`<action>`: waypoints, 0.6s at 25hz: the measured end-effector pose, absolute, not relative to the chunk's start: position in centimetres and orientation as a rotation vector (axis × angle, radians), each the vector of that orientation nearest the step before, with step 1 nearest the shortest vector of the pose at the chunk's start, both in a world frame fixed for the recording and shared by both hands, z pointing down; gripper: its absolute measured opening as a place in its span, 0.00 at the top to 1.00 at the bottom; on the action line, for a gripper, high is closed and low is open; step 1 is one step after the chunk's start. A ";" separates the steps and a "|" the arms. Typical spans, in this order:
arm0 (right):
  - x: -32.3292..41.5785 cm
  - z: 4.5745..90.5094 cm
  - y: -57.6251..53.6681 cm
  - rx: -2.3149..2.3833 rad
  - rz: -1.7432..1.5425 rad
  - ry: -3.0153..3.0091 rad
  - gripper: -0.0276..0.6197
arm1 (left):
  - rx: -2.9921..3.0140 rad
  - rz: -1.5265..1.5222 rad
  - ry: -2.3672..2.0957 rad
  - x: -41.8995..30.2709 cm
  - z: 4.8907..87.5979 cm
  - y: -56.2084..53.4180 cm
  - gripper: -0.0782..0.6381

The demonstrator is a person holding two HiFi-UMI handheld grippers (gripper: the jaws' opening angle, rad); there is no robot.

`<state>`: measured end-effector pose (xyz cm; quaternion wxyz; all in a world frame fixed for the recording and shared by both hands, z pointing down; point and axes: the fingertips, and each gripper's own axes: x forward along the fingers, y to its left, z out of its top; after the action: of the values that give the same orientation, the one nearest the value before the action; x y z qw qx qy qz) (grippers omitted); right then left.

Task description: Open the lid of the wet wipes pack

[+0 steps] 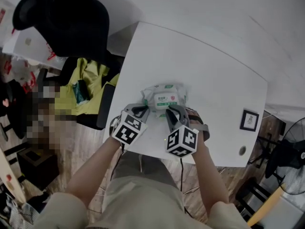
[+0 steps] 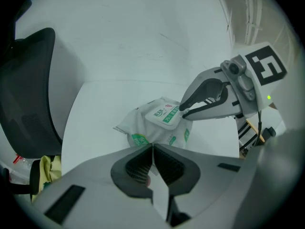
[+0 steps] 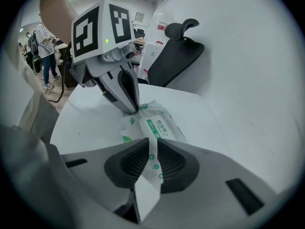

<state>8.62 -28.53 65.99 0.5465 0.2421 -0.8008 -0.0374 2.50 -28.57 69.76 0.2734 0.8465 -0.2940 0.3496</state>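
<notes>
A white and green wet wipes pack lies on the white table, its flat lid down and facing up. My left gripper is shut on the thin wrapper at the pack's near-left end. In the right gripper view its tips pinch that same end. My right gripper is shut on the crimped wrapper strip at the pack's other end. In the left gripper view its tips sit at the lid's edge. Both grippers flank the pack close to the table's near edge.
A black office chair stands off the table's left corner, with yellow-green cloth below it. A small framed card and a round hole are at the table's right end. A fan stands on the floor to the right.
</notes>
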 end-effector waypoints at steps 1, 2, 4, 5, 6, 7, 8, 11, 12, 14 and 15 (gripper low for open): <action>8.6 65.5 -28.9 0.595 -0.109 -1.904 0.85 | 2.277 0.942 -0.794 2.5 69.8 -28.6 0.85; 8.5 64.8 -29.4 0.632 -0.128 -1.914 0.86 | 2.279 0.945 -0.795 2.5 69.8 -28.7 0.85; 8.5 63.4 -30.6 0.714 -0.140 -1.937 0.87 | 2.291 0.953 -0.787 2.5 70.0 -28.6 0.85; 8.6 63.0 -31.1 0.741 -0.131 -1.946 0.87 | 2.298 0.955 -0.781 2.5 70.1 -28.5 0.85; 8.6 62.7 -31.7 0.760 -0.122 -1.954 0.87 | 2.302 0.957 -0.775 2.5 70.2 -28.4 0.85; 8.5 62.6 -32.3 0.777 -0.118 -1.962 0.87 | 2.305 0.959 -0.771 2.5 70.2 -28.3 0.85; 8.4 62.4 -33.0 0.796 -0.121 -1.969 0.87 | 2.309 0.960 -0.770 2.5 70.1 -28.3 0.85; 8.3 62.4 -35.1 0.857 -0.132 -1.983 0.87 | 2.326 0.953 -0.778 2.6 69.9 -28.3 0.85; 8.2 62.5 -35.9 0.873 -0.126 -1.990 0.87 | 2.326 0.948 -0.777 2.5 69.9 -28.2 0.85; 8.1 62.9 -37.2 0.900 -0.085 -2.015 0.87 | 2.325 0.937 -0.768 2.4 69.9 -28.3 0.85; 8.1 63.3 -37.7 0.911 -0.051 -2.030 0.87 | 2.327 0.934 -0.762 2.4 69.9 -28.4 0.85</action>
<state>8.06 -37.75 63.27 0.4421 0.3672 -0.8181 -0.0206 2.39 -28.35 69.92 0.2576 0.8581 -0.2808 0.3442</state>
